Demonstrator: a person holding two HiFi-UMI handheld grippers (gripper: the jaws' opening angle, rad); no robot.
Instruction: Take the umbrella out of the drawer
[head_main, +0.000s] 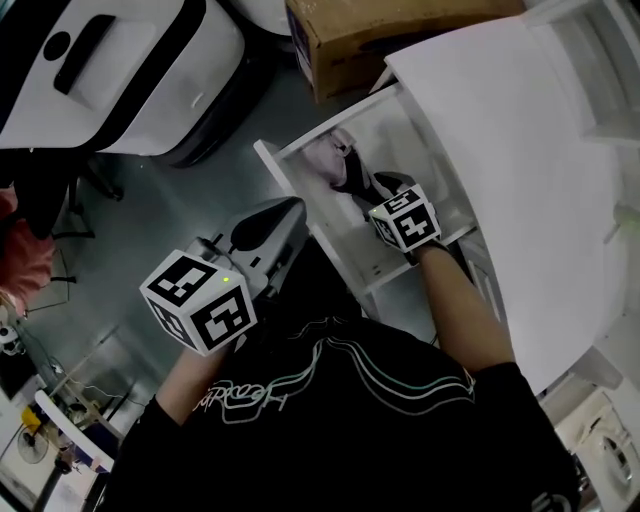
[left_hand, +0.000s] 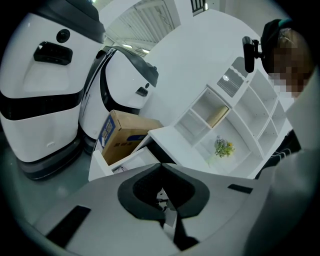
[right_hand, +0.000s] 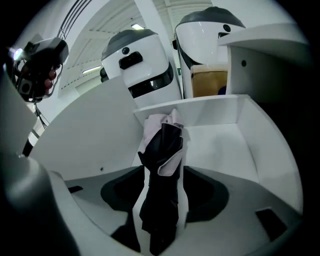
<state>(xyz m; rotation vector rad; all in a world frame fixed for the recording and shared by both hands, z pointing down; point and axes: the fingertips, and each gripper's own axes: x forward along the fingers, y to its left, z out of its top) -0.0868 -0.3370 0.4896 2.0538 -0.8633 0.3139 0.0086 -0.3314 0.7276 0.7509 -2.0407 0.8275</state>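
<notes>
The umbrella lies along the drawer's front edge, apparently clamped lengthwise in the right gripper (left gripper, closed and empty, is outside).

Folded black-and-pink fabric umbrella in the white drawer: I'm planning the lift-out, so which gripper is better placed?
Right. The right gripper is inside the white drawer, jaws shut on the folded black-and-pink fabric umbrella. The left gripper is outside the drawer, jaws together on nothing.
</notes>
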